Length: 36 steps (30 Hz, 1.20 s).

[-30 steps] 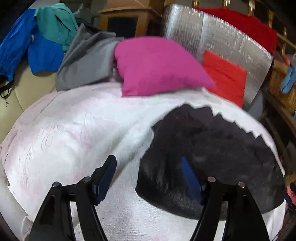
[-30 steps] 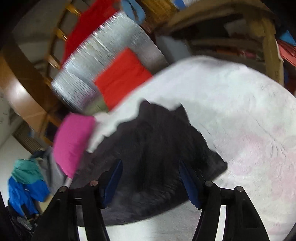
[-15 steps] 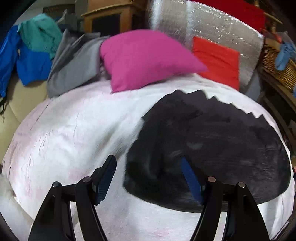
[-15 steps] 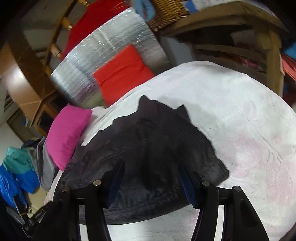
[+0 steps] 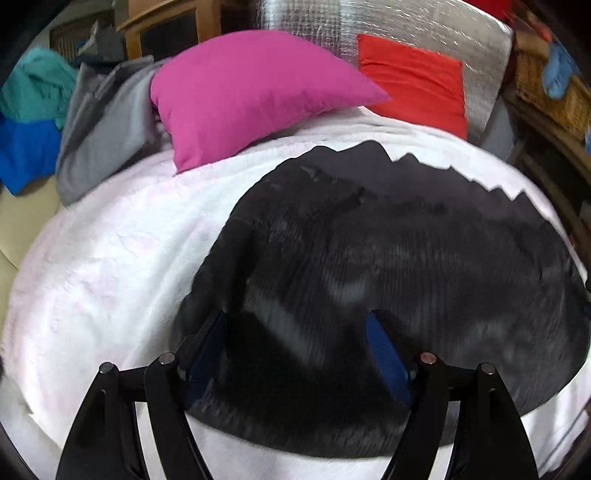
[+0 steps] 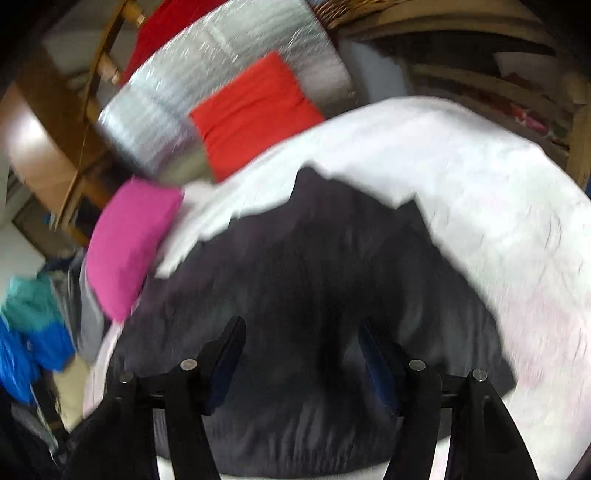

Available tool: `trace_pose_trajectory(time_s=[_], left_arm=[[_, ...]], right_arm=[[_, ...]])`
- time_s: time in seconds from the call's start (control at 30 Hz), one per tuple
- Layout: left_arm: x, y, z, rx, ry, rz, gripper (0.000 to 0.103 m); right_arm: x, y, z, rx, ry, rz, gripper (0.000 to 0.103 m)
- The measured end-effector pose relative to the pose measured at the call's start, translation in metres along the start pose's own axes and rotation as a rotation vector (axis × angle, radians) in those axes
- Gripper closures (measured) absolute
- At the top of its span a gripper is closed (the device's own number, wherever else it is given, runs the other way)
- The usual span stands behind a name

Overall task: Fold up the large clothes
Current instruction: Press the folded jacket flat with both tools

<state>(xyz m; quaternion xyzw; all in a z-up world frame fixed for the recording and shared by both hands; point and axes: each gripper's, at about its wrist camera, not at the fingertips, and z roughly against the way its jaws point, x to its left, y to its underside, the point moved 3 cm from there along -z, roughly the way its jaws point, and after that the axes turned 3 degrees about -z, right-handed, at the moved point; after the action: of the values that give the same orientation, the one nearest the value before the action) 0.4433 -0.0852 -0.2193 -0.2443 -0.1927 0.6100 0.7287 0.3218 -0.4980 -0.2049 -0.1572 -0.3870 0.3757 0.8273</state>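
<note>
A large black garment (image 5: 388, 258) lies spread flat on a white bedspread (image 5: 103, 266); its far edge is jagged. My left gripper (image 5: 295, 325) hovers over the garment's near left part with its jaws opening, and the pads press on nothing. In the right wrist view the same black garment (image 6: 332, 266) fills the middle, blurred. My right gripper (image 6: 299, 336) hangs above it, its jaws opening too, and nothing is pinched between the blue pads (image 6: 373, 354).
A pink pillow (image 5: 251, 92), a red cushion (image 5: 417, 81) and a silver padded board (image 5: 424, 26) stand at the bed's far end. Grey (image 5: 107, 122), teal and blue clothes (image 5: 26, 147) are heaped far left. A wicker basket (image 5: 550, 96) and wooden shelving (image 6: 498, 74) stand to the right.
Both grippers have shifted sideways over the bed, so the black garment now sits under and between the left gripper's fingers. Neither has taken hold of the cloth.
</note>
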Motion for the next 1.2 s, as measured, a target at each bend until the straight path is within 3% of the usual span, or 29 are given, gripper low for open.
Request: trace_pose_trajectory(time_s=[0.27, 0.5, 0.57, 0.6, 0.63, 0.77, 0.87, 1.0, 1.07, 1.1, 1.13, 1.2], left_arm=[[-0.007, -0.025, -0.030, 0.011, -0.041, 0.008, 0.023], [-0.020, -0.031, -0.044, -0.008, -0.065, -0.061, 0.021], [-0.018, -0.034, -0.047, -0.008, -0.053, -0.061, 0.021], [-0.017, -0.035, -0.048, -0.007, -0.045, -0.055, 0.021], [-0.016, -0.036, -0.049, -0.008, -0.038, -0.049, 0.021], [-0.018, -0.040, -0.049, -0.028, -0.024, -0.040, 0.021], [-0.020, -0.040, -0.052, -0.024, -0.027, -0.042, 0.021], [-0.022, -0.038, -0.045, -0.024, -0.021, -0.059, 0.021], [-0.020, -0.036, -0.039, -0.027, -0.014, -0.054, 0.021], [-0.018, -0.035, -0.036, -0.034, -0.012, -0.050, 0.021], [-0.016, -0.035, -0.029, -0.051, -0.013, -0.043, 0.021], [-0.009, -0.034, -0.017, -0.084, -0.034, -0.029, 0.021]], right_arm=[[-0.018, -0.070, -0.040, -0.049, 0.102, -0.063, 0.022], [-0.014, -0.089, -0.100, 0.096, 0.145, 0.002, 0.021], [-0.007, -0.087, -0.110, 0.116, 0.187, 0.067, 0.043], [-0.005, -0.085, -0.117, 0.138, 0.207, 0.092, 0.074], [-0.004, -0.084, -0.120, 0.142, 0.197, 0.076, 0.082], [0.001, -0.094, -0.105, 0.038, 0.200, 0.067, 0.086], [-0.014, -0.087, -0.121, 0.080, 0.247, 0.038, 0.086], [-0.017, -0.084, -0.117, 0.068, 0.221, 0.016, 0.077], [-0.014, -0.086, -0.099, 0.034, 0.209, -0.014, 0.056], [-0.013, -0.088, -0.091, 0.026, 0.200, -0.037, 0.032], [-0.011, -0.088, -0.081, 0.003, 0.179, -0.059, 0.026], [-0.002, -0.088, -0.061, -0.036, 0.151, -0.054, 0.025]])
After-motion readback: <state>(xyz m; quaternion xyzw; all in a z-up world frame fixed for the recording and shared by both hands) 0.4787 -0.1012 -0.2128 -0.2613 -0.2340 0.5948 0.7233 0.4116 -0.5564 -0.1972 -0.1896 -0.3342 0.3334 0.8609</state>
